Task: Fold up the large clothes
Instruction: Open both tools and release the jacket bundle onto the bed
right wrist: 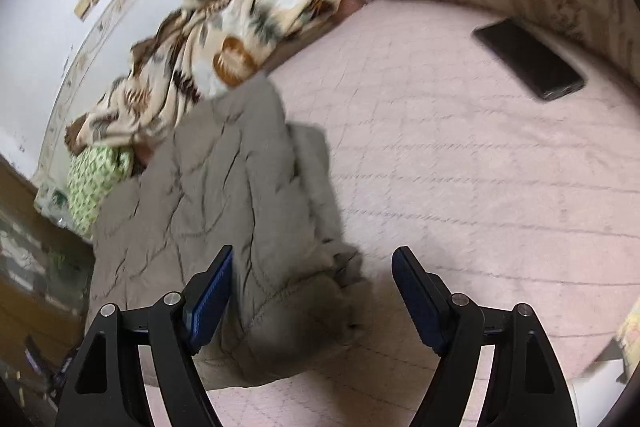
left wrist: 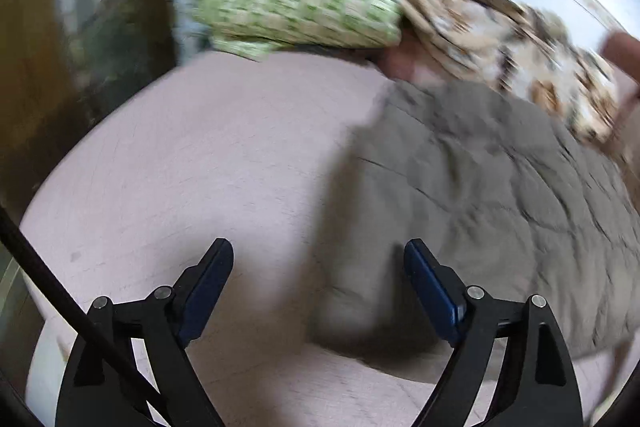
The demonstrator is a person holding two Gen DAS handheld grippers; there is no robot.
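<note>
Garment: the grey-brown quilted padded coat (right wrist: 216,195) lies folded on the pink quilted bed cover (right wrist: 460,187), its far end just beside the cream-and-brown patterned blanket (right wrist: 240,27).
Left gripper (left wrist: 319,261): your jaws stand apart with nothing between them, above the cover at the coat's left edge (left wrist: 480,195).
Right gripper (right wrist: 312,267): your jaws stand wide too, empty, above the coat's near right corner.
Handling: expect it to be soft, puffy and bulky, light for its size; the smooth shell will probably slide and spring back open.
Where to grip: I'd pinch deep through all layers at the near corners or along a stitched seam, not on a single skin.
Nearby: mind the black flat phone (right wrist: 528,59) lying well apart on the cover.
</note>
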